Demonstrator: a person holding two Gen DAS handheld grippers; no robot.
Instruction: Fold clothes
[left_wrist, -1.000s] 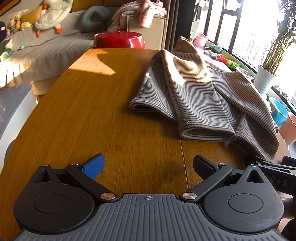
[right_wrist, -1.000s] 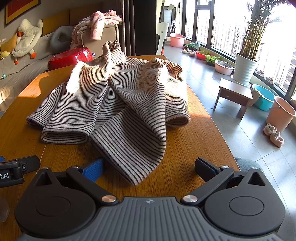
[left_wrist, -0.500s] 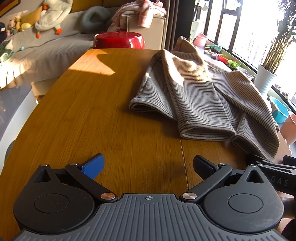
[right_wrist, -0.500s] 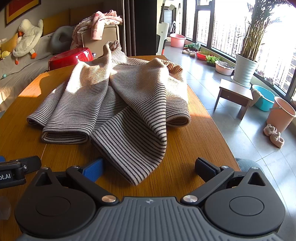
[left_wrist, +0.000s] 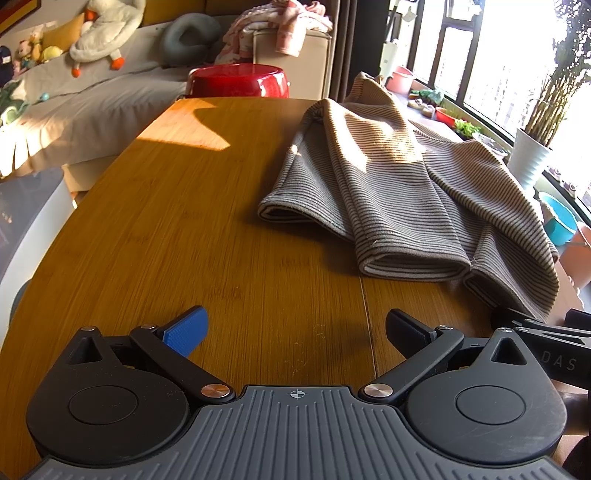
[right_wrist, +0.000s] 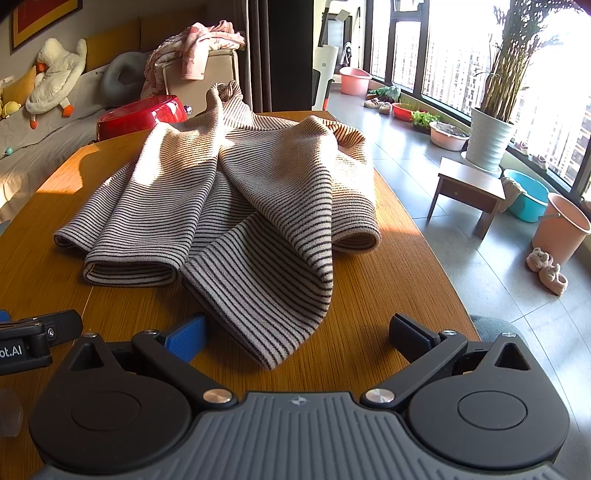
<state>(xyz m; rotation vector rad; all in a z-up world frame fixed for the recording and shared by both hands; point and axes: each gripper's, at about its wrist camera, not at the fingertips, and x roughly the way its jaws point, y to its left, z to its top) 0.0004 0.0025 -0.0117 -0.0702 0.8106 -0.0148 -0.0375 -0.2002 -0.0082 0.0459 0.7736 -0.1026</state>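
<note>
A beige garment with thin dark stripes lies crumpled in loose folds on the wooden table. In the left wrist view the same striped garment lies ahead and to the right. My left gripper is open over bare wood, short of the cloth, with nothing between its fingers. My right gripper is open too; the garment's nearest corner lies on the table between its blue pad and black pad, not clamped.
A red stool stands past the table's far end, with a sofa holding plush toys behind it. To the right on the floor are a low wooden stool, basins, a bucket and a potted plant.
Hardly anything differs; the right gripper has crept slightly toward the garment's near corner. The left gripper and the cloth stay where they were.
</note>
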